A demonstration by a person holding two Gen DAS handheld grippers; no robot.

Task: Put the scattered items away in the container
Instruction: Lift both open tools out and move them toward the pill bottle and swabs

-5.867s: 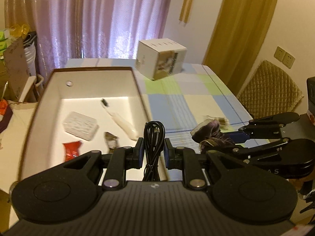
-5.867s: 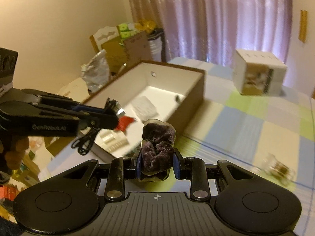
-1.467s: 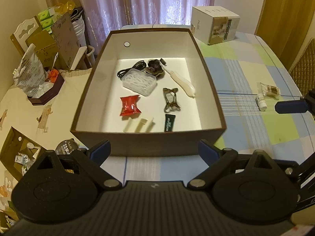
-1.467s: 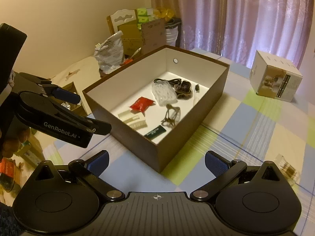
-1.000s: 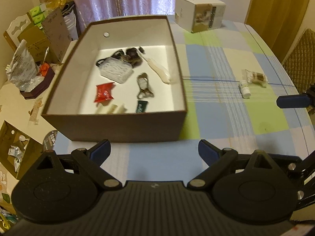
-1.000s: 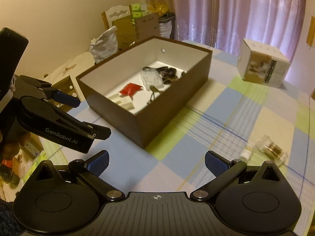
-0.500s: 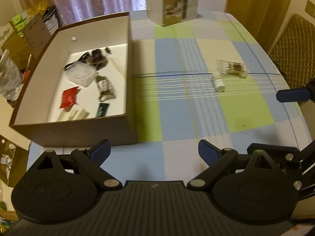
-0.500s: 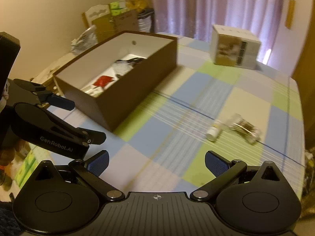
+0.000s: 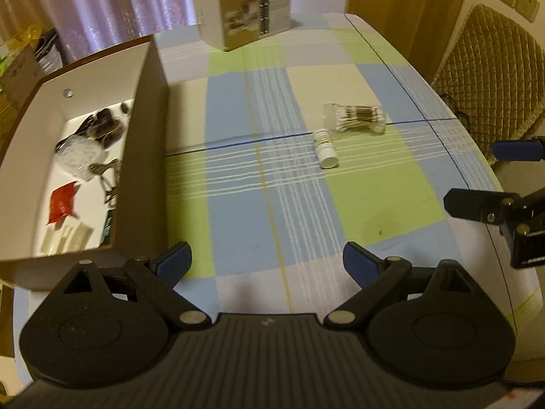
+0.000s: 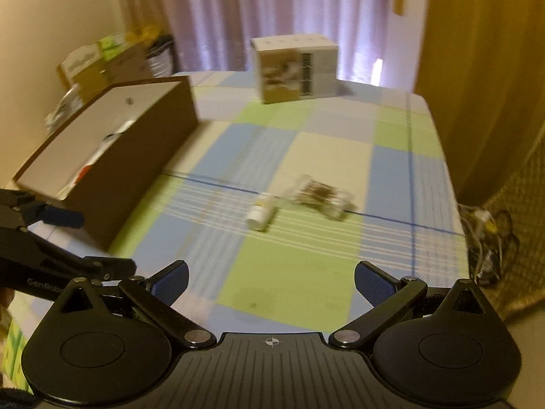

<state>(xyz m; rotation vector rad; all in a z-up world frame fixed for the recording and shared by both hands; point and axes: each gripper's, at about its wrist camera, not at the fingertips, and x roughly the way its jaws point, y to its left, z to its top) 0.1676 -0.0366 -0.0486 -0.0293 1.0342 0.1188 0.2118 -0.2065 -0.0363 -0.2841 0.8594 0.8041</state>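
The small white bottle lies on its side on the counter, well ahead of both tongs and out in the open, with the clear packet of cotton swabs just beyond it, almost touching its far end. From the left tongs the bottle sits ahead and to the right, its long axis running nearly straight away, cap end nearer. From the right tongs it lies almost dead ahead, a little left of centre, so the right tongs look the better placed, and a squeeze across its width should need little wrist turn. Both tongs are spread wide and carry nothing. The brown box stands off to the left of both, already holding several small items.
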